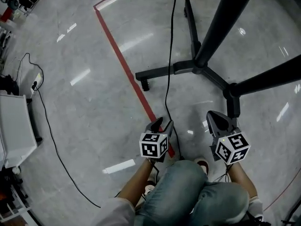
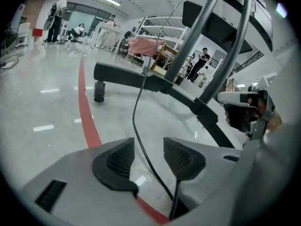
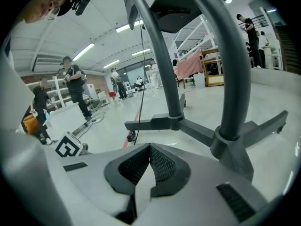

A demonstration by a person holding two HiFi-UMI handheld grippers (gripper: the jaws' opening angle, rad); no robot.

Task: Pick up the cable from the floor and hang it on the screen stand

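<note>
Left gripper view settles it: left gripper (image 2: 148, 160) has its jaws spread, and the black cable (image 2: 136, 108) runs through the gap, no pad pressing on it. Nothing is gripped yet. Cable enters low by the right-hand pad, slants across toward the left-hand pad at the tips, then climbs ahead of the jaws toward the screen stand (image 2: 141, 77). Its long axis lies roughly along the way the gripper points, not across it, so closing here should pinch it sideways, my guess.

Head view: cable (image 1: 168, 79) comes down from the top edge, passes beside the stand's base (image 1: 197, 68), lands on the floor (image 1: 84, 121) and goes into the left gripper (image 1: 162, 122), right at the end of the red floor tape (image 1: 127, 70). It trails on under the gripper toward the person's knees.

Right gripper (image 1: 217, 120) sits well to the side, beside a stand leg, away from the cable. Right gripper view: its jaws (image 3: 150, 155) are clenched tip to tip with nothing between; cable (image 3: 140, 79) is a thin line far ahead and left.

Left hand is the nearer one by a wide margin and already straddles the cable. Likely next step is squeezing down, then lifting toward the stand.
</note>
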